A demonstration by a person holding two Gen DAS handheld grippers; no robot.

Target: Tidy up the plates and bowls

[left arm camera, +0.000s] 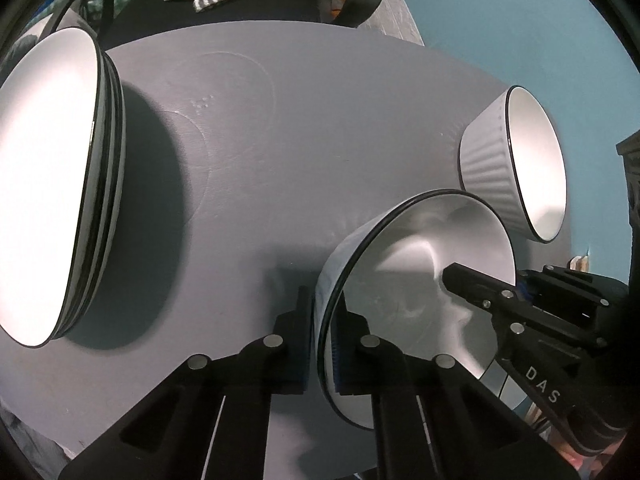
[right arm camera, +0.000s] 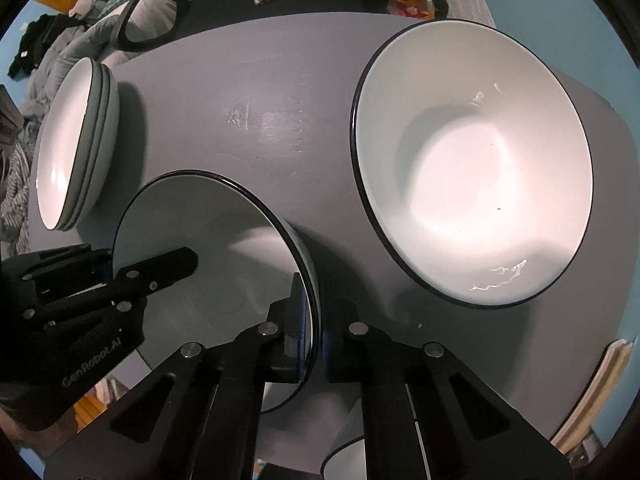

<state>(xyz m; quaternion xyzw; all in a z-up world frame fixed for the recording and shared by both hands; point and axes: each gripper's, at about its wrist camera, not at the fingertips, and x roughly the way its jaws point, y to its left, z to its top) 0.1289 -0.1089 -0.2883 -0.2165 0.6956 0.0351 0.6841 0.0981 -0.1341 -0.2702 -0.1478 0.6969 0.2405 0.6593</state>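
Both tools, left tool (left arm camera: 322, 344) and right tool (right arm camera: 314, 336), clamp one bowl's (left arm camera: 420, 264) rim

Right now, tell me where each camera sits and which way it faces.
Left wrist: sits on the left gripper, looking steeply down its fingers at the table; its jaws pinch the near bowl's left rim, and the right gripper shows on the right.
Right wrist: sits on the right gripper, looking straight down; its jaws pinch the same bowl's right rim, and the left gripper shows on the left.
Shared: that bowl, the plate stack, the second bowl, the table.
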